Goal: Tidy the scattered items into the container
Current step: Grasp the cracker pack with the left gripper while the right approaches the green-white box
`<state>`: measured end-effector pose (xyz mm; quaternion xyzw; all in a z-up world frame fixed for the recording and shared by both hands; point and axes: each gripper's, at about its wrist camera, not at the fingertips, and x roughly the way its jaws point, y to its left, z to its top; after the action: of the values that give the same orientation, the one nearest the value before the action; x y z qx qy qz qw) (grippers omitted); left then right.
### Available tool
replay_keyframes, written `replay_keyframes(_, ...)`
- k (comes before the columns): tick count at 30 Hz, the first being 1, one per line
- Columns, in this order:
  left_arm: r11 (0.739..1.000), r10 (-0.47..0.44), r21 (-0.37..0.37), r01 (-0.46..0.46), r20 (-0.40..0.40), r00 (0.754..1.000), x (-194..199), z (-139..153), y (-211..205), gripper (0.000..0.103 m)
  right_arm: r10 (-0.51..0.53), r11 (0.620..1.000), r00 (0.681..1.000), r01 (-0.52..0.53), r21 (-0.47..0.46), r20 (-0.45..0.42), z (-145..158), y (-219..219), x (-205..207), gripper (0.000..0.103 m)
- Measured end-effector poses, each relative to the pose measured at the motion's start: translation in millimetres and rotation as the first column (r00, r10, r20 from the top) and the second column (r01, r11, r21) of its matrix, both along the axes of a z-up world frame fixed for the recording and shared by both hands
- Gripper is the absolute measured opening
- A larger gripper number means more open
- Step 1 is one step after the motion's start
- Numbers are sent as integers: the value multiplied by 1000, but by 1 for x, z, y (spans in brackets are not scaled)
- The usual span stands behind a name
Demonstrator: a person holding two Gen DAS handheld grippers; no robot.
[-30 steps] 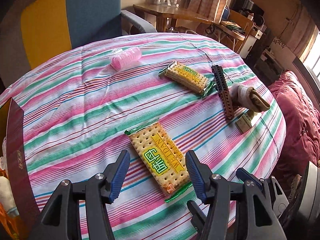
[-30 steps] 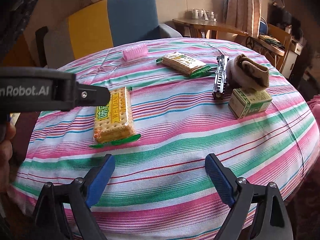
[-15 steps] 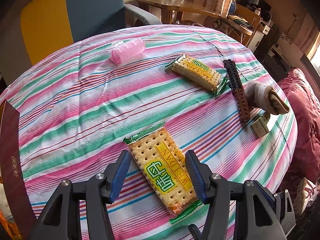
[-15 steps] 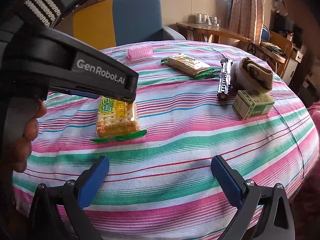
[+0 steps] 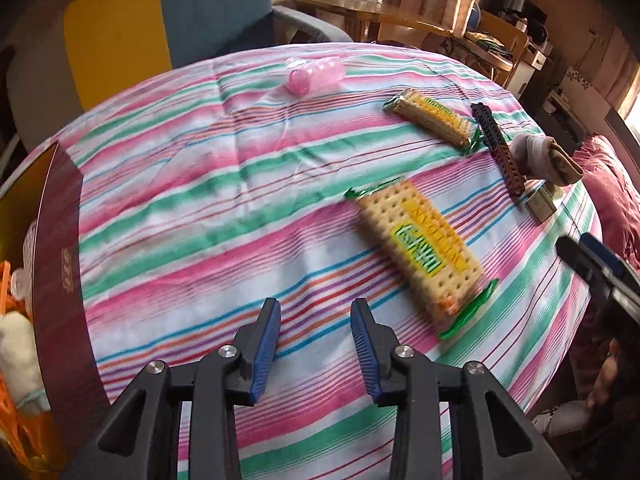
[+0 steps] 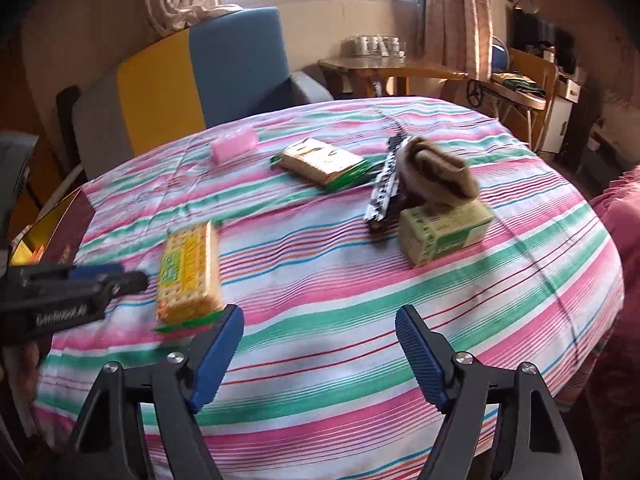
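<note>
While the left gripper (image 5: 314, 320) is hovering low in the left wrist view, its jaws have just been closing to a narrow gap and are holding nothing; only striped tablecloth (image 5: 200, 200) is showing between them.

- Right gripper (image 6: 320, 320): jaws have also just been closing, but are standing well apart and empty.
- Nearest cracker pack (image 5: 420, 252) is lying flat, right of centre in the left view and just up-right of the left jaws, untouched. In the right view it is sitting at lower left.
- Container (image 5: 56, 248), a dark red box, is sitting at the left edge of the frame, already carrying some orange and white items.
- Second cracker pack (image 5: 432, 118), pink ribbed roller (image 5: 316, 76), brown toothed strip (image 5: 500, 148), rolled sock (image 5: 548, 156) and small green box (image 6: 444, 228) are waiting toward the upper right.

Handling, as I am judging it: the pack is looking light, with a slick film wrapper and brittle crackers inside. I am favouring a grip across the short width near the middle, on the long edges, squeezing gently; the crimped green ends are looking too floppy to hold.

Room: bare cloth is lying between pack and container, so the path leftward is looking clear. The cloth is wrinkling mid-table and may be dragging under a sliding jaw. The table's edge is falling away at lower right, near the pack's end.
</note>
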<state>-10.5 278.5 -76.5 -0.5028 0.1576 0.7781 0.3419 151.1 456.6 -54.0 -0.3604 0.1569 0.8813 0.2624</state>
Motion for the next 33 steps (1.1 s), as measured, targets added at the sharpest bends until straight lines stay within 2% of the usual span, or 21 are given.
replay_keyframes(3, 997, 2, 75, -6, 55, 999, -3, 8, -6, 39, -72, 997, 997, 72, 38, -19, 17, 25, 6, 78)
replay_keyframes(8, 989, -21, 151, 5, 103, 994, -4, 26, 16, 53, -119, 992, 992, 121, 38, -48, 34, 50, 8, 78)
replay_keyframes(11, 991, -39, 134, 22, 122, 992, -3, 27, 42, 56, -136, 990, 989, 138, 19, -60, 33, 51, 12, 79)
replay_keyframes(15, 998, -39, 62, 32, 112, 993, -3, 19, 73, 59, -146, 989, 989, 145, -8, -40, 20, 51, 19, 81)
replay_keyframes(20, 998, -47, -31, 48, 46, 998, -2, 9, 100, 59, -180, 983, 983, 179, -46, -35, 9, 64, 32, 84)
replay_keyframes(21, 997, -57, -51, 58, 30, 998, -1, 6, 104, 60, -193, 980, 980, 190, -65, -45, 7, 71, 34, 85)
replay_keyframes(25, 997, -71, -30, 71, 23, 997, 0, 2, 99, 58, -249, 959, 961, 227, -171, -120, 6, 110, 38, 86)
replay_keyframes(28, 997, -79, -25, 80, 10, 997, 1, 3, 89, 57, -267, 932, 948, 209, -296, -175, 0, 143, 31, 89)
replay_keyframes(33, 998, -69, -2, 69, 48, 996, -2, 4, 65, 57, -240, 899, 950, 139, -415, -202, -14, 166, 9, 91)
